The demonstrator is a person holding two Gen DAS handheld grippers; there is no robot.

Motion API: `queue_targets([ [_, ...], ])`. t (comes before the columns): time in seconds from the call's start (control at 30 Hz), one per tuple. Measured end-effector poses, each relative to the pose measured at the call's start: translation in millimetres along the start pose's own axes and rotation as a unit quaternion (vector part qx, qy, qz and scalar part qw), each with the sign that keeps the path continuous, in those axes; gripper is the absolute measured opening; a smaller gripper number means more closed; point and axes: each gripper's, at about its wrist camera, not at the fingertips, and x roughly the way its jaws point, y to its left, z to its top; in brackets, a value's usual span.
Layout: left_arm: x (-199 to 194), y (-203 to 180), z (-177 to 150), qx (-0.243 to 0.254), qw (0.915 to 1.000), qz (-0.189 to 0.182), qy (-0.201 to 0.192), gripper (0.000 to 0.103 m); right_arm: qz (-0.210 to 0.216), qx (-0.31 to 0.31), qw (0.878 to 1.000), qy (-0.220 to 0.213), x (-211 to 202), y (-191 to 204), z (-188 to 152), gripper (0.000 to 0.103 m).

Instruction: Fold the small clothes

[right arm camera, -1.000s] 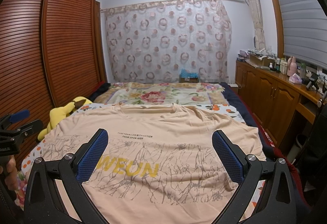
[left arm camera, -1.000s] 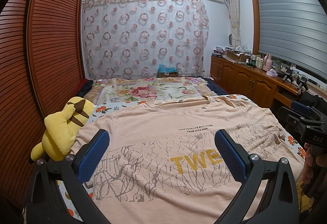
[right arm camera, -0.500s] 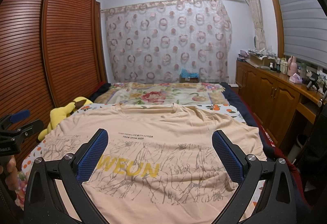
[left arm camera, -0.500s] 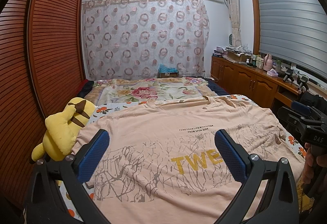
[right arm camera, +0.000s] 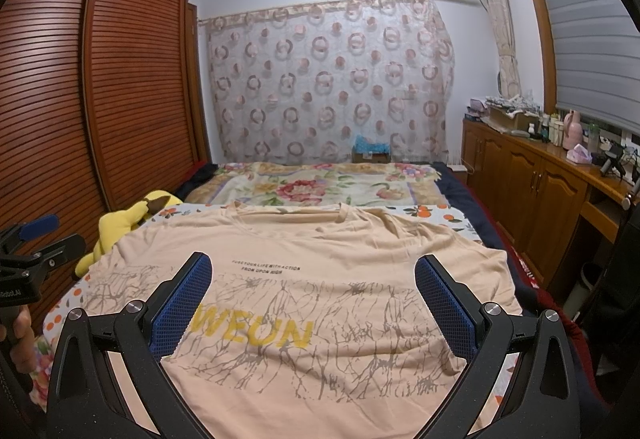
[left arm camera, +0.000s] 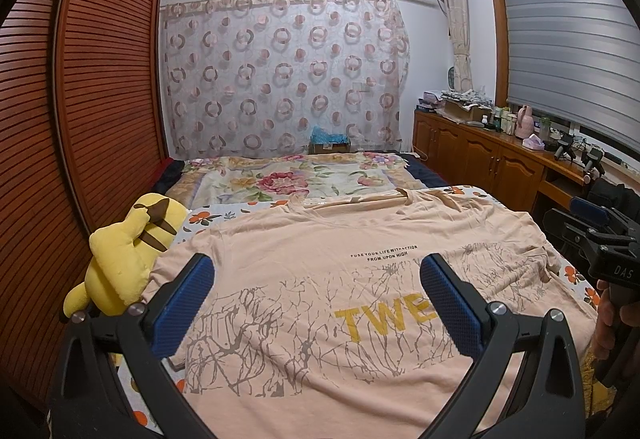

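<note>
A peach T-shirt (left arm camera: 320, 247) with yellow letters and a grey branch print lies spread flat, front up, on the bed; it also shows in the right wrist view (right arm camera: 304, 247). My left gripper (left arm camera: 316, 279) is open and empty, held above the shirt's lower left part. My right gripper (right arm camera: 314, 279) is open and empty, held above the shirt's lower right part. Each gripper also shows at the edge of the other's view: the right one (left arm camera: 592, 227), the left one (right arm camera: 32, 239).
A yellow plush toy (left arm camera: 128, 255) lies at the bed's left edge beside the shirt's left sleeve. A floral blanket (left arm camera: 296, 179) covers the far half of the bed. A slatted wooden wardrobe (left arm camera: 80, 119) stands left, wooden cabinets (left arm camera: 492, 163) right.
</note>
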Motion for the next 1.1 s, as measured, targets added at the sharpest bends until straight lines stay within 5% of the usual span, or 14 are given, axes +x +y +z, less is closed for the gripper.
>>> queue_targets([
  [0.77, -4, 18, 12, -0.004, 1.0, -0.002, 0.007, 0.103, 0.004, 0.002, 1.0, 0.005, 0, 12, 5, 0.103],
  [1.1, 19, 34, -8, -0.013, 0.9993, -0.003, 0.035, 0.103, 0.019, -0.004, 1.0, 0.024, 25, 17, -2, 0.103],
])
